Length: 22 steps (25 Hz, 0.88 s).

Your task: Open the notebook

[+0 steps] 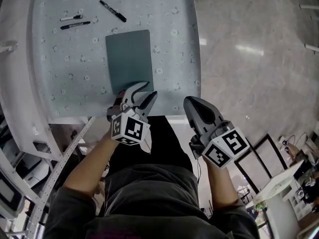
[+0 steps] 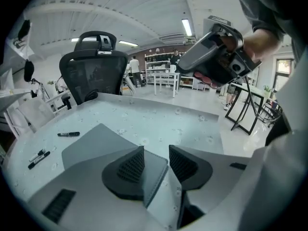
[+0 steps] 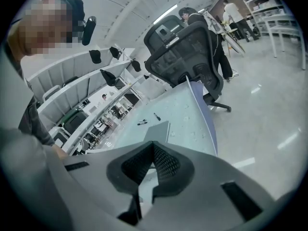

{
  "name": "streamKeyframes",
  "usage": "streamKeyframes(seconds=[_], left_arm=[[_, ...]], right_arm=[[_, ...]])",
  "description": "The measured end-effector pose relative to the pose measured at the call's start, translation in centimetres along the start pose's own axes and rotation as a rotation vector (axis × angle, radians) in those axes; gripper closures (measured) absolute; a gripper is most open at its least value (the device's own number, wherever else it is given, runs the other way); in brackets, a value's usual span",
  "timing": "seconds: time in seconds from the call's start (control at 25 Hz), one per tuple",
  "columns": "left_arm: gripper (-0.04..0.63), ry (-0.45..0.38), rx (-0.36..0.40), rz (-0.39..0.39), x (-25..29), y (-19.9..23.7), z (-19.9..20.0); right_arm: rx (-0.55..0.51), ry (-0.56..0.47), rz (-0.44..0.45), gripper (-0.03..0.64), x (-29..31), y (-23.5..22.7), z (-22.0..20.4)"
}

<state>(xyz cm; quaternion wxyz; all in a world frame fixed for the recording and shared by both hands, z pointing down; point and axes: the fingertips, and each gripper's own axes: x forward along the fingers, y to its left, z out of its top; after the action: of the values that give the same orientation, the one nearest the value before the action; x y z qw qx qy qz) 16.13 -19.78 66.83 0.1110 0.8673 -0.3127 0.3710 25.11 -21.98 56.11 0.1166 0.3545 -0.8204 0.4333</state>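
Observation:
A closed teal-grey notebook [image 1: 129, 59] lies flat on the flowered table cloth [image 1: 65, 68]. My left gripper [image 1: 144, 90] stands open at the notebook's near edge. In the left gripper view its jaws [image 2: 156, 160] straddle the notebook's [image 2: 94, 146] near corner with a clear gap, gripping nothing. My right gripper [image 1: 189, 102] is shut and empty, held off the table's near edge to the right of the notebook. It also shows raised in a hand in the left gripper view [image 2: 211, 52]. Past its closed jaws [image 3: 154, 148] the notebook [image 3: 154, 130] is seen.
Three markers lie at the table's far side: one black [image 1: 112, 11], and a pair [image 1: 74, 22] to its left. An office chair [image 2: 94, 66] stands behind the table. To the right is polished floor [image 1: 249, 59]; a white shelf frame [image 1: 20, 128] runs along the left.

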Motion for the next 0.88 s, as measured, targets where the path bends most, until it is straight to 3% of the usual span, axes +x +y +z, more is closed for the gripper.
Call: streamKeyframes(seconds=[0.16,0.44,0.72,0.88], left_arm=[[0.433,0.03,0.09,0.014,0.9,-0.6,-0.7],[0.433,0.055,0.167,0.042,1.8,-0.7,-1.5],[0.457,0.069,0.217,0.054,1.9,-0.6,-1.7],[0.465,0.063,0.207,0.048,1.9,-0.6,-1.7]], right_arm=[[0.01,0.01,-0.007,0.614,0.1,-0.6,-0.7],[0.028,0.02,-0.017,0.614,0.1,-1.7,-1.5],[0.036,0.021,-0.003,0.614,0.5,-1.8,-1.8],[0.037,0.019,-0.003,0.614,0.5,-1.8,-1.7]])
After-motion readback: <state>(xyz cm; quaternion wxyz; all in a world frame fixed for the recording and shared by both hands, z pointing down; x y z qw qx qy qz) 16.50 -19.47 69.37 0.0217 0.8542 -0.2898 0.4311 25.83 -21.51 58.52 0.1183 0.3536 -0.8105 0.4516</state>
